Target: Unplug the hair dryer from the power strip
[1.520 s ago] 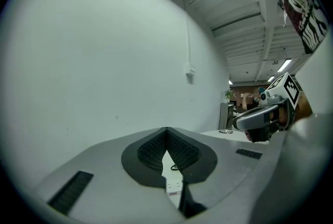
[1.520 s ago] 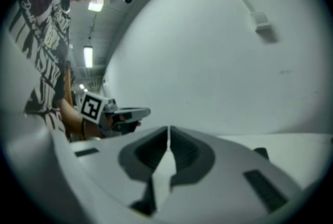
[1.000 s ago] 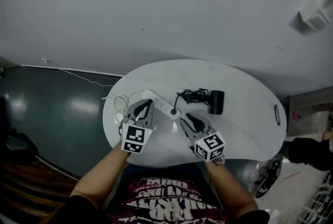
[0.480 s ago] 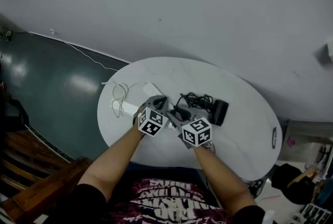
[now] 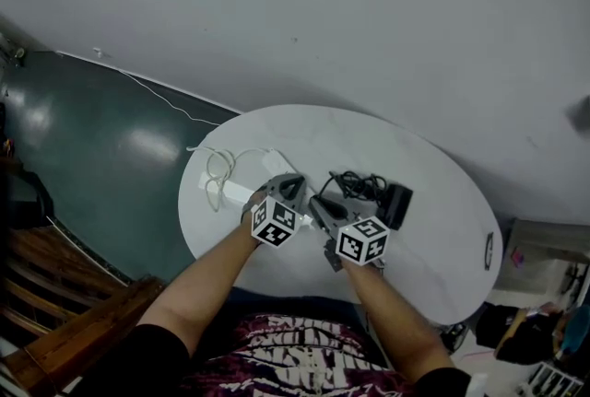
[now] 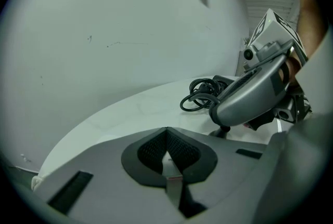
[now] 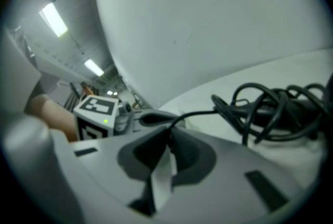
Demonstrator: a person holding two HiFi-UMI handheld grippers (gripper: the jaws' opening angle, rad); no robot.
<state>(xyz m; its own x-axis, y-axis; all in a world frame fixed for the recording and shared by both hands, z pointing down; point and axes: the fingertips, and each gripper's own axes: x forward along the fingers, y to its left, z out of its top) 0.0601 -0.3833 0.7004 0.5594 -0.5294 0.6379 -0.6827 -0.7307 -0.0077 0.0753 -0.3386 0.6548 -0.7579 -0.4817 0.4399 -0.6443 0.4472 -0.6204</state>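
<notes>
Right gripper [image 5: 318, 202] jaws just closed narrow on plug [image 6: 223, 131] at strip [image 5: 238, 193]; left gripper [image 5: 293, 189] jaws together, empty, beside it; dryer [image 5: 398, 204] and coiled cord [image 5: 355, 186] lie right on table [image 5: 433, 248]

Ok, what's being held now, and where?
The right gripper has just closed its jaws, apparently on the plug end of the hair dryer cord; the left gripper is shut, empty.

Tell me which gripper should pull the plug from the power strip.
Right. The right gripper has just been closing its jaws on the black plug, and the cord runs straight from their tips. The left gripper, jaws together, rests over the power strip, better for bracing it.
</notes>
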